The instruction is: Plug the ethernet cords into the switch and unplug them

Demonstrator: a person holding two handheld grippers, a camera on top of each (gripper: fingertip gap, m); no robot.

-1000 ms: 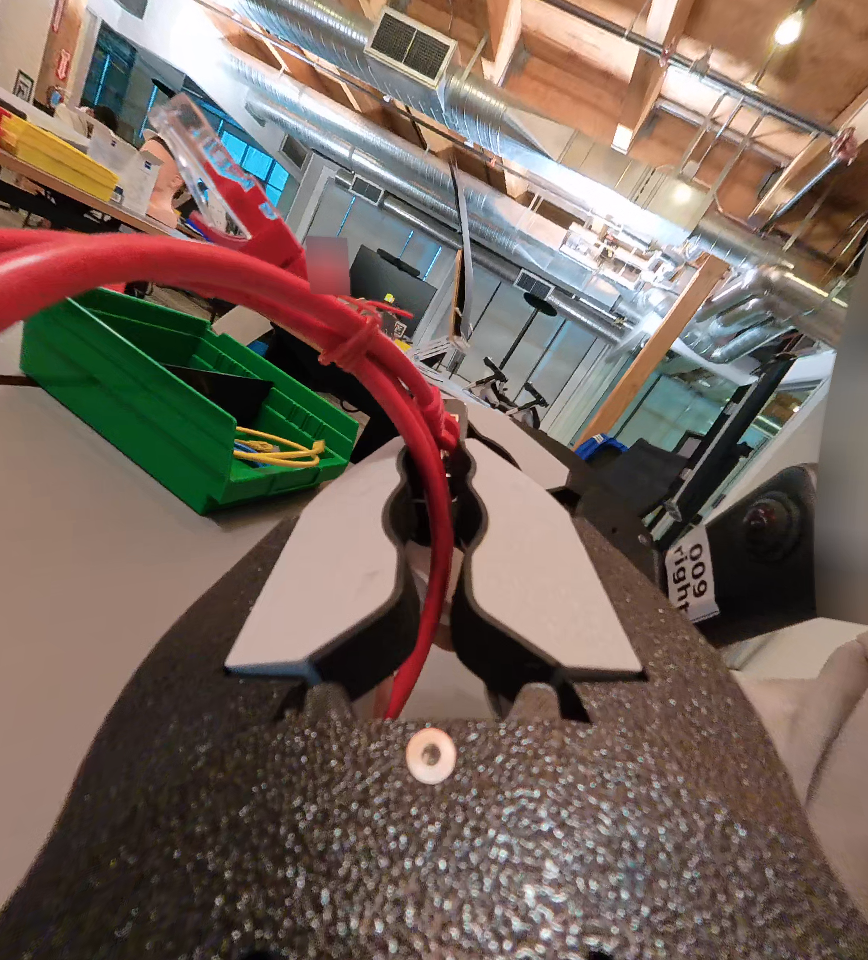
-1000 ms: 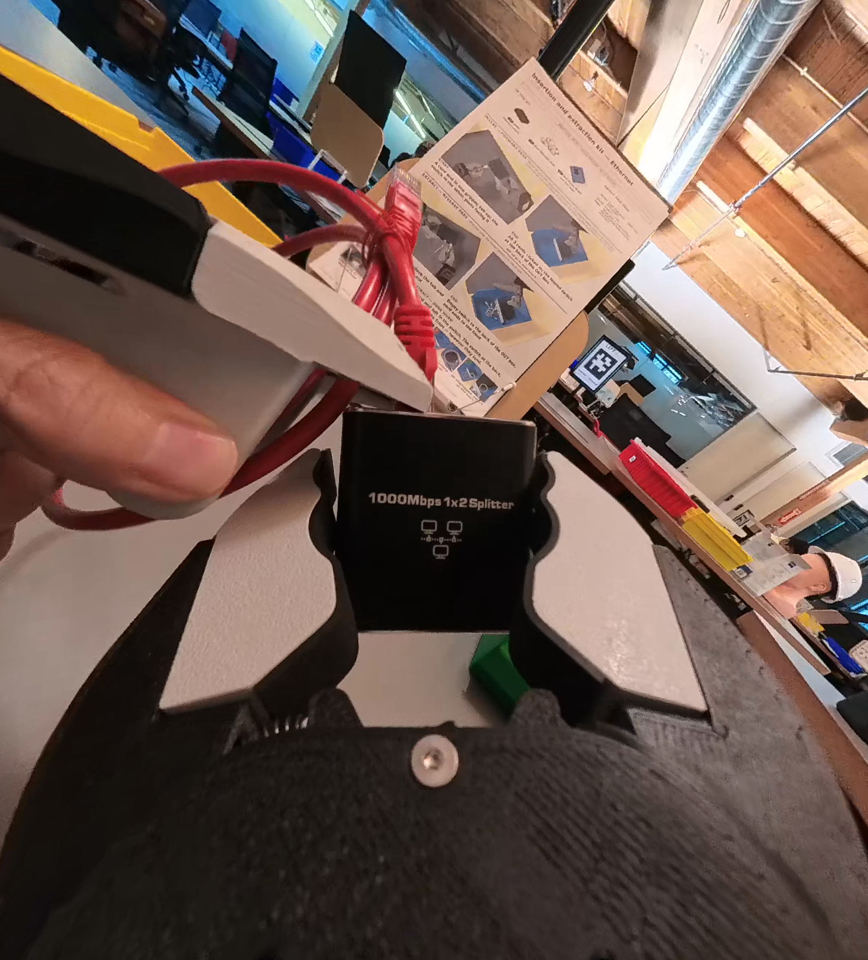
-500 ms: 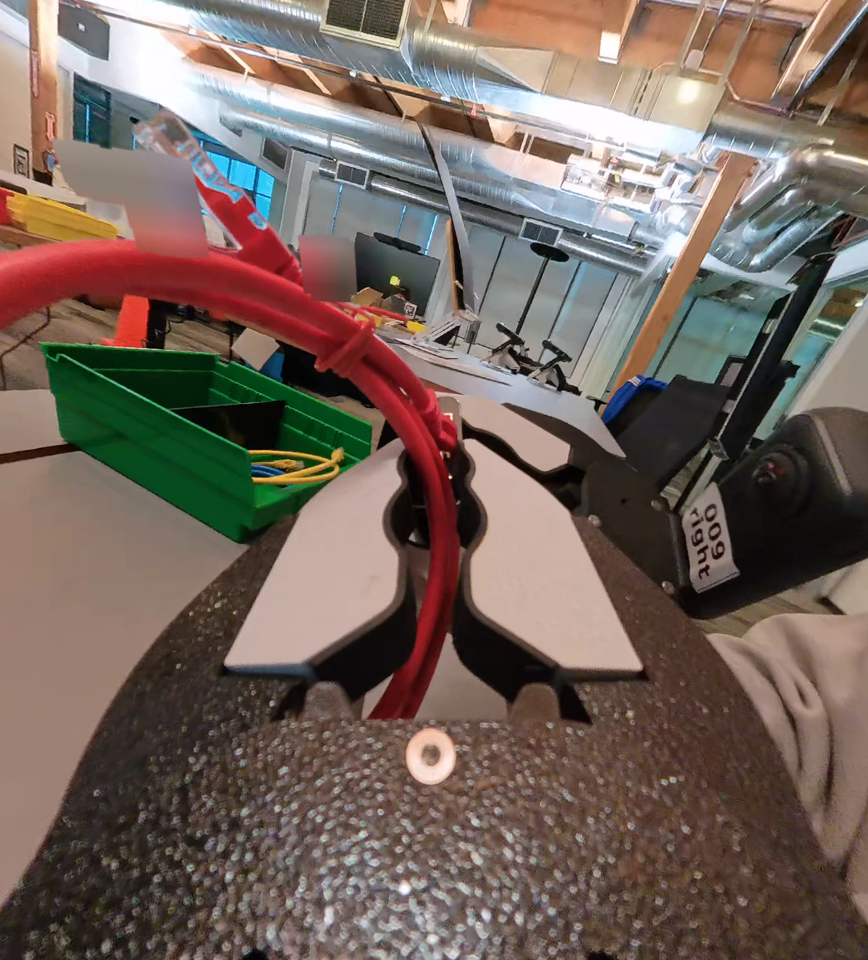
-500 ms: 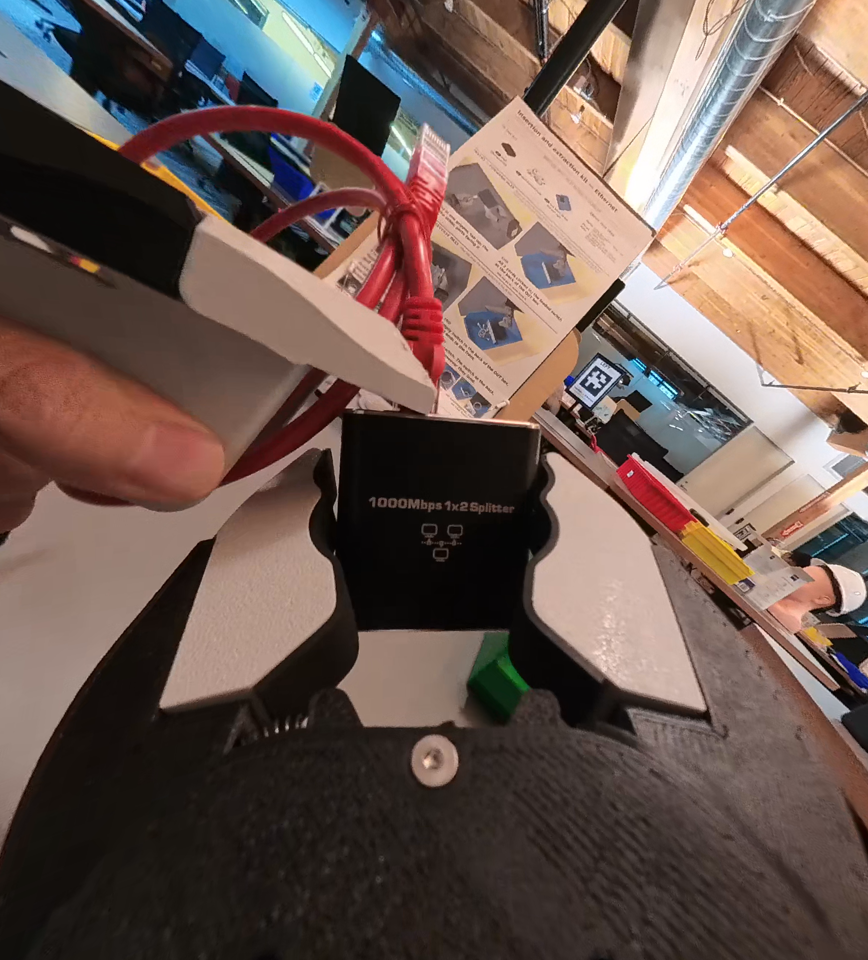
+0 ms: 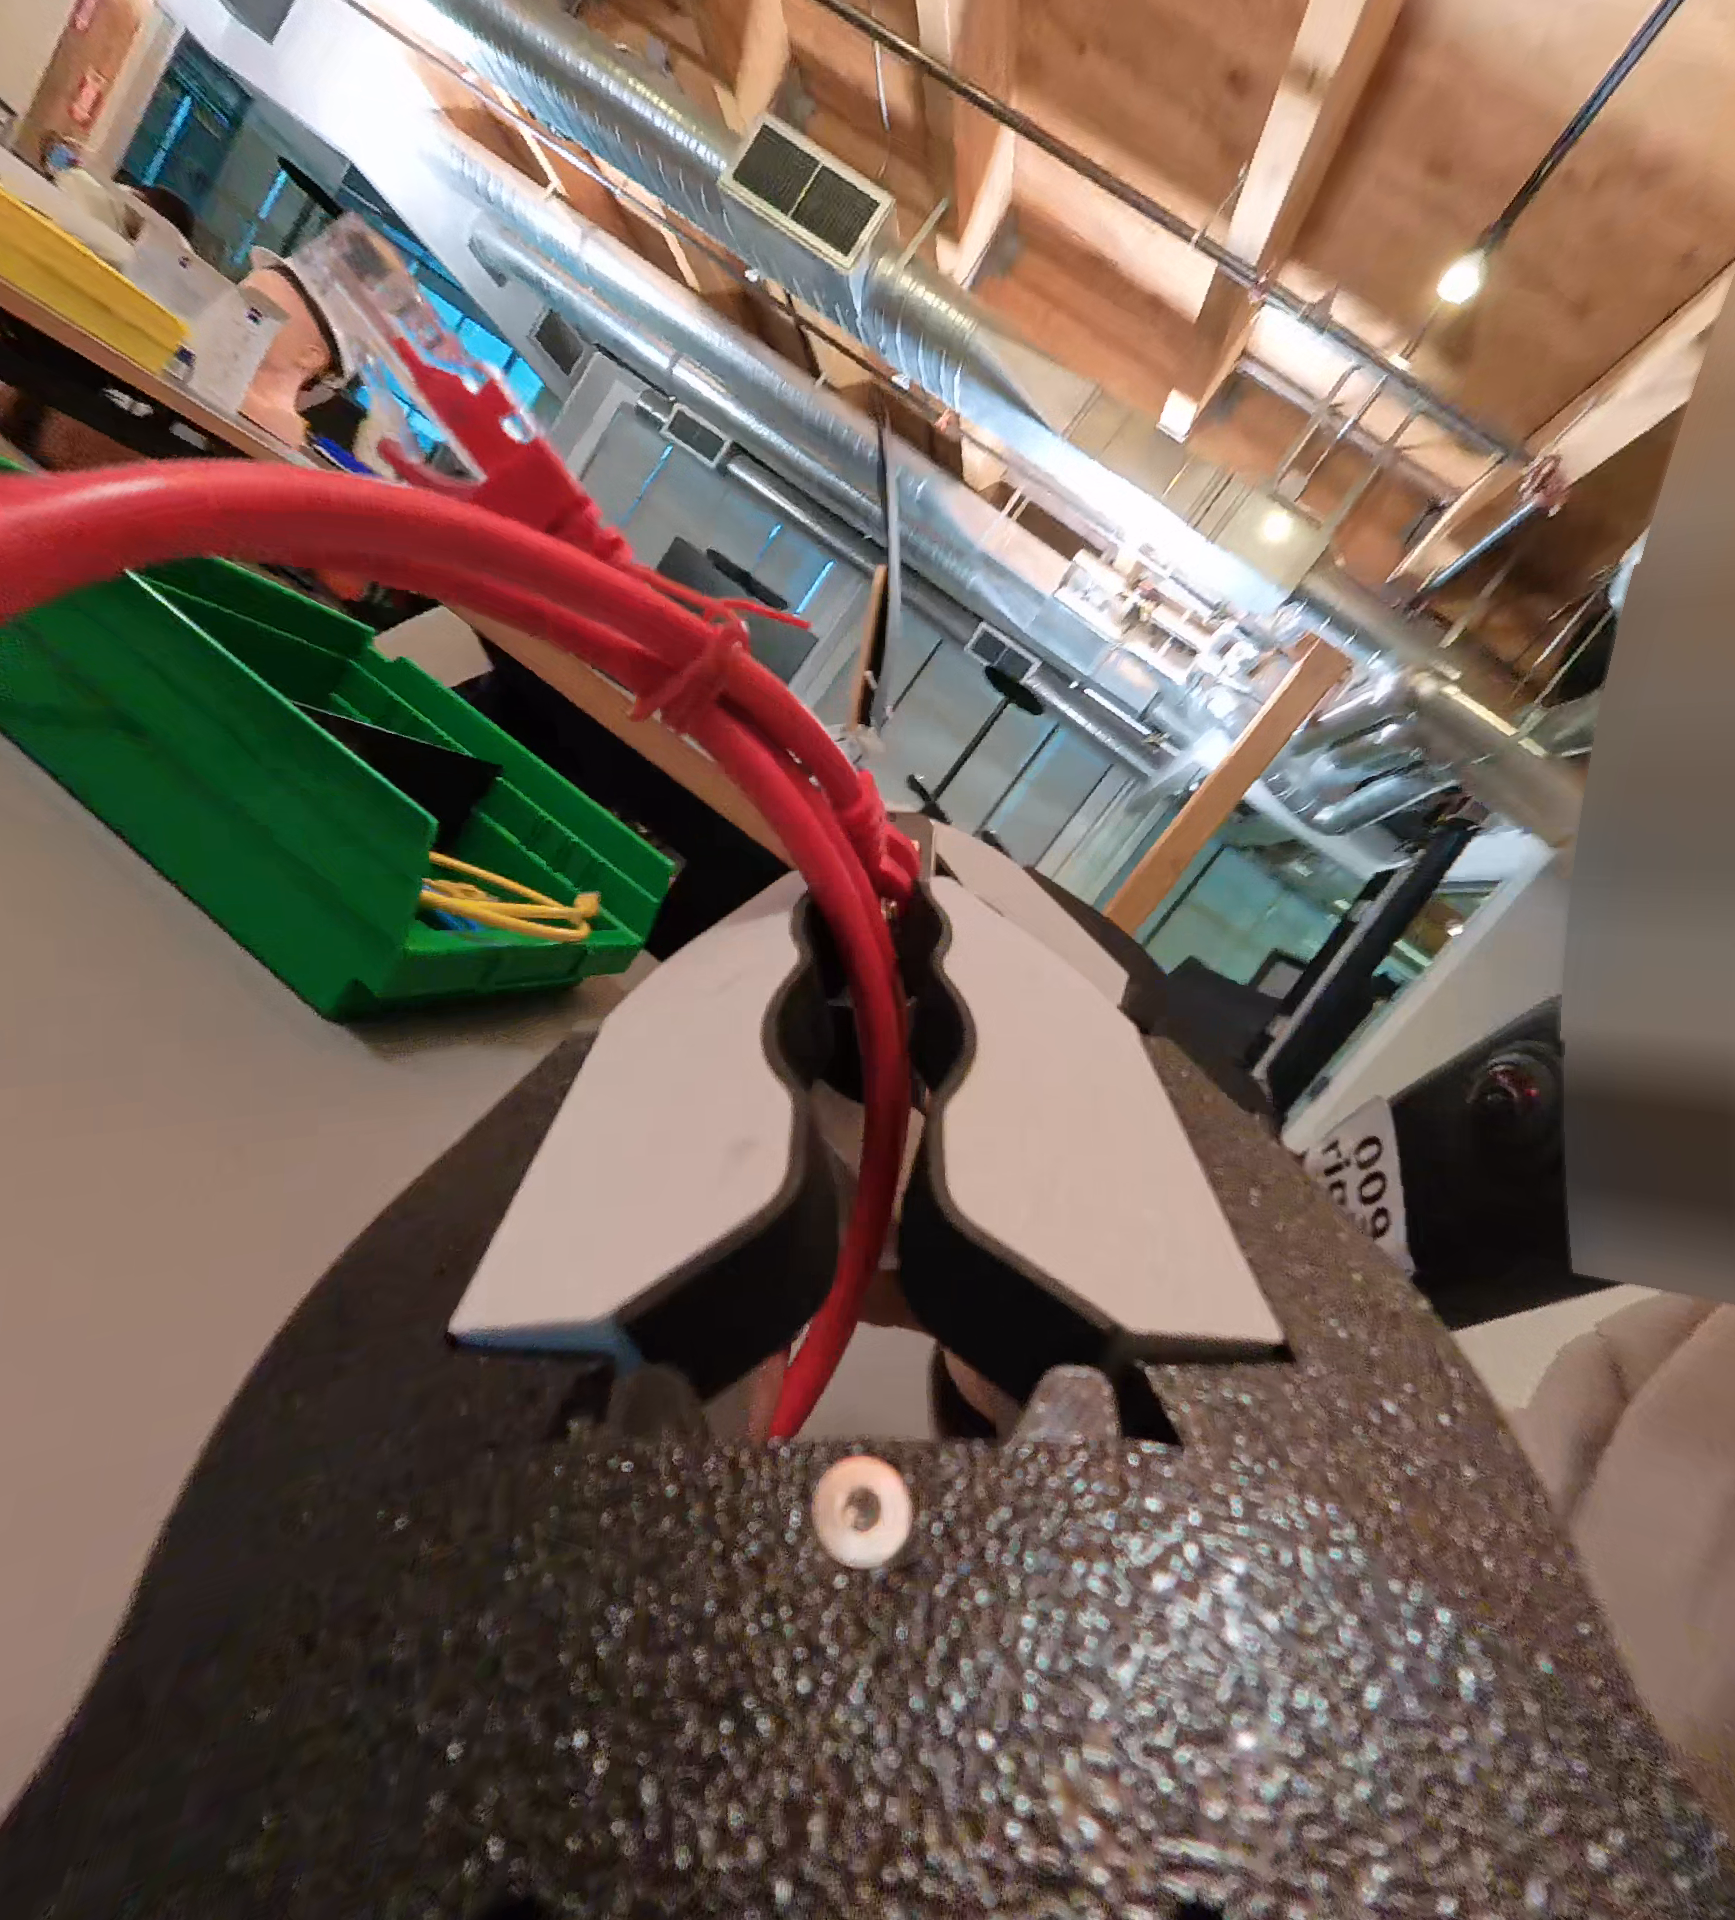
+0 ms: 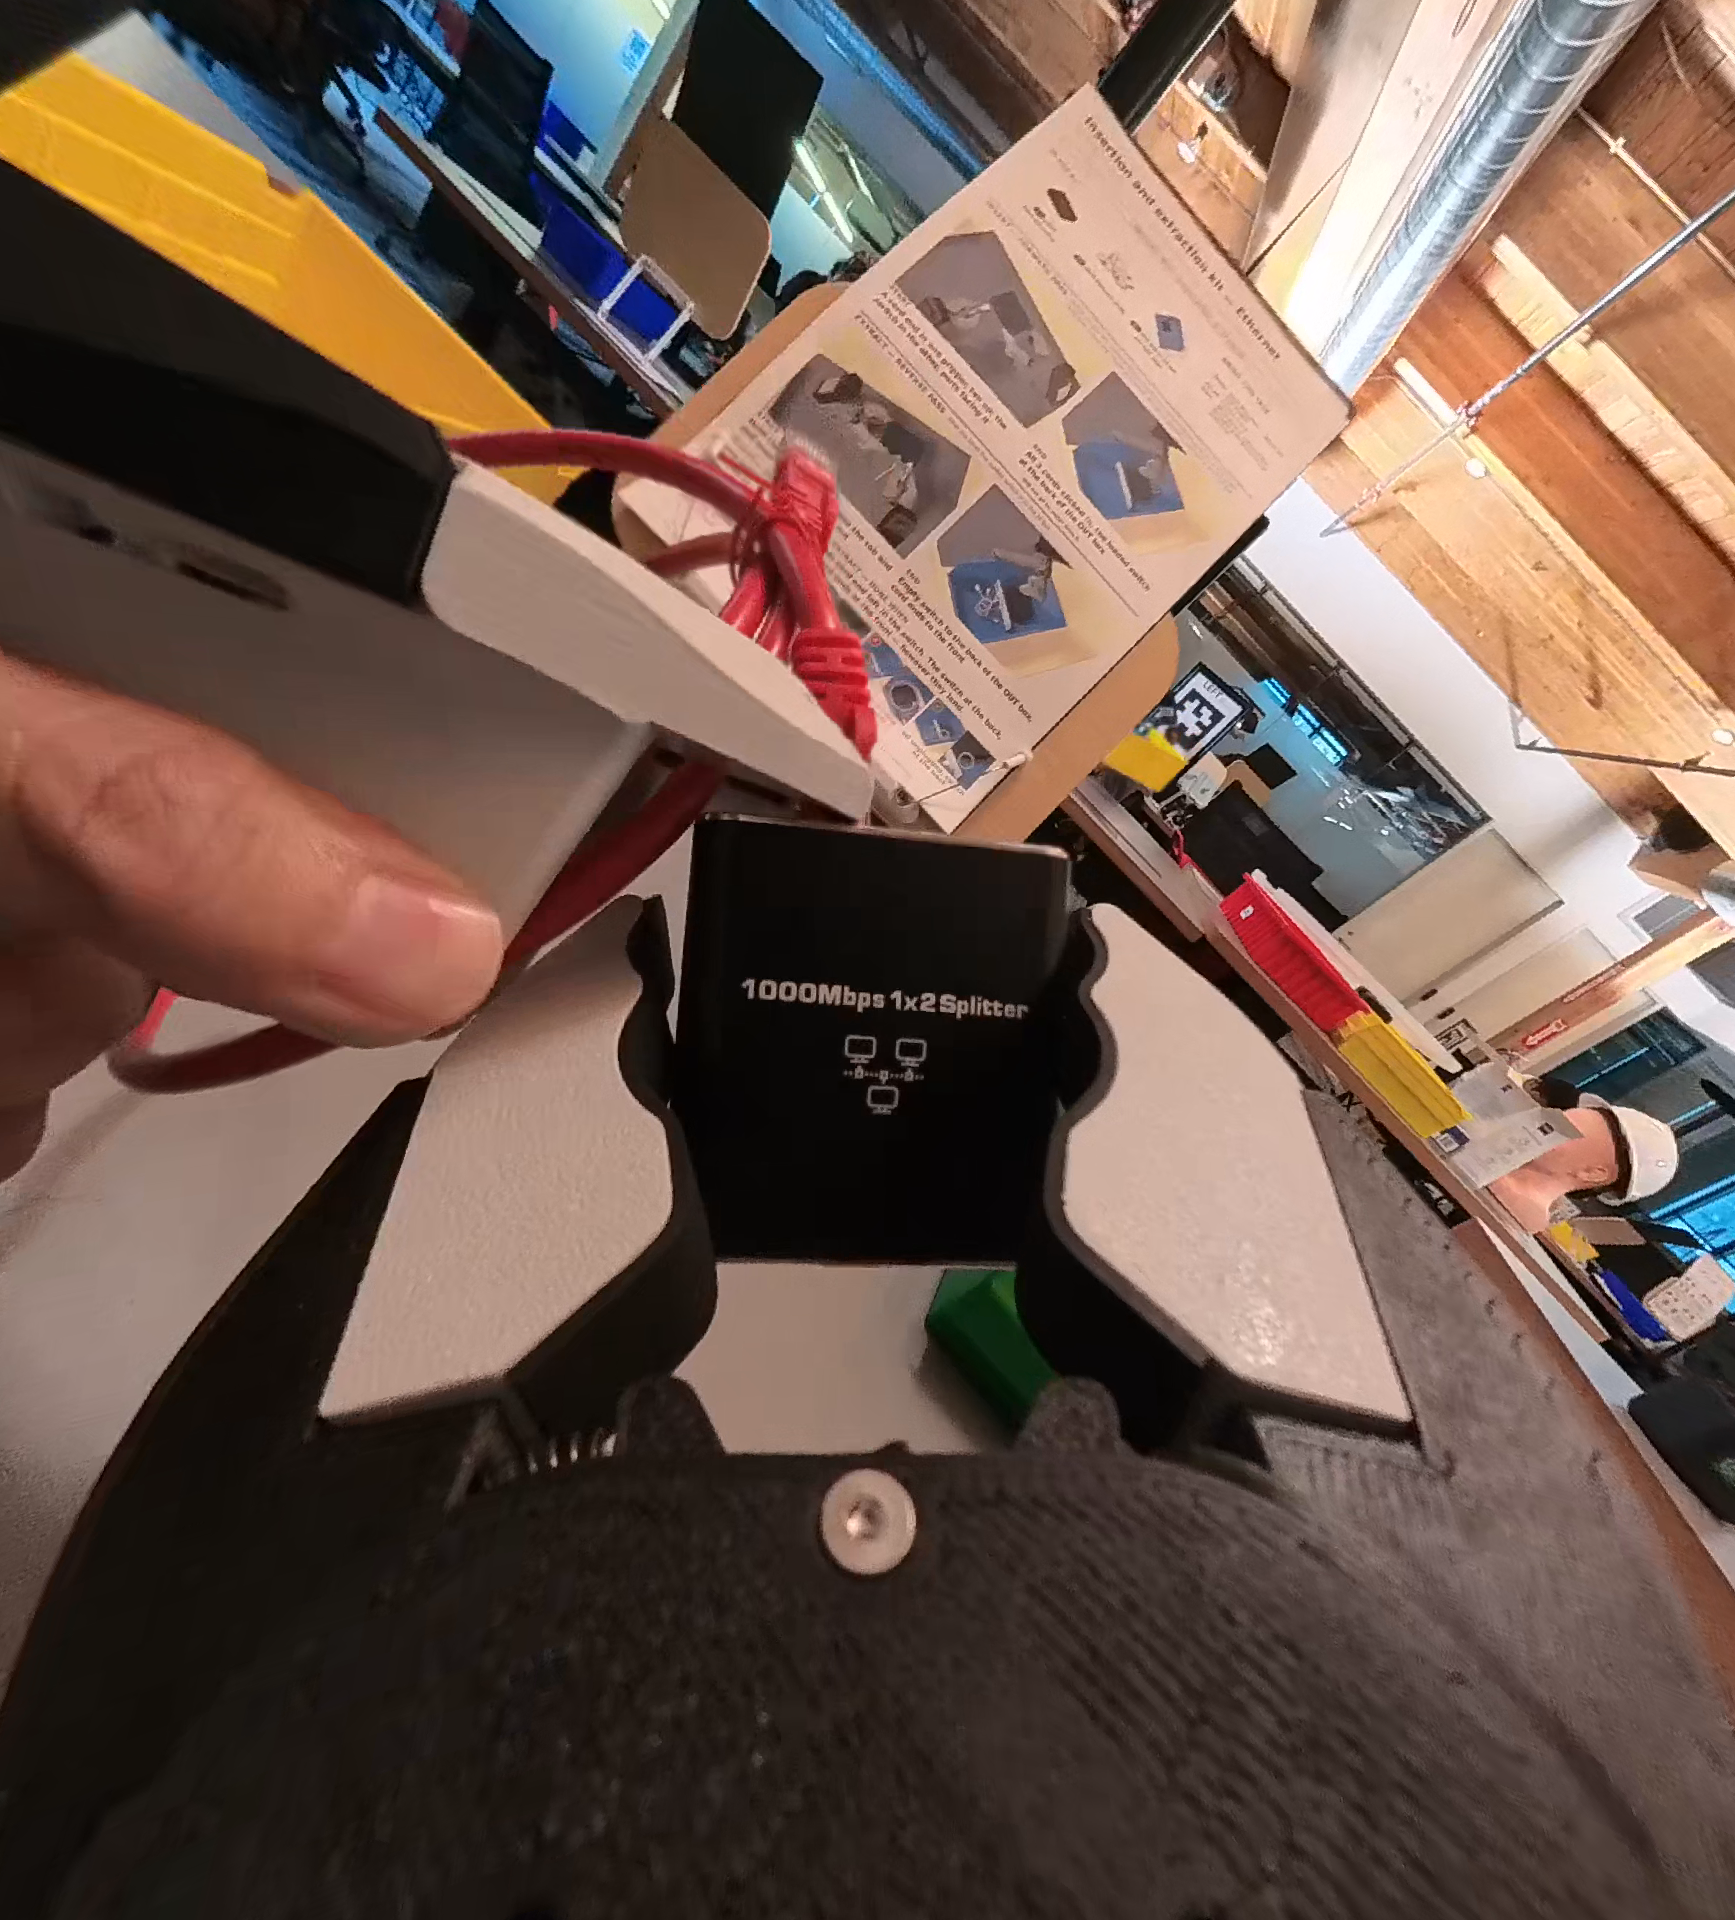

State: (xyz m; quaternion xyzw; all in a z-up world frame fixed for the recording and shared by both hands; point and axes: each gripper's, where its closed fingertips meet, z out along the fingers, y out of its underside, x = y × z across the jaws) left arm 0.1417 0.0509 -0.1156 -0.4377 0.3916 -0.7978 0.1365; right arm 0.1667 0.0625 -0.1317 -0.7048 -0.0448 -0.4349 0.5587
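Red ethernet cord [image 5: 847,997] ran between the nearly closed jaws of the left gripper [image 5: 868,1013], pinched just behind one plug, while its tied coil arched left toward a free clear-tipped plug [image 5: 395,312]. The right gripper [image 6: 868,1039] clamped the black switch [image 6: 868,1049] by its sides. The pinched plug sat at the switch's far edge, though whether it was seated was hard to tell. A green bin [image 5: 250,790] lay on the grey table [image 5: 115,1143].
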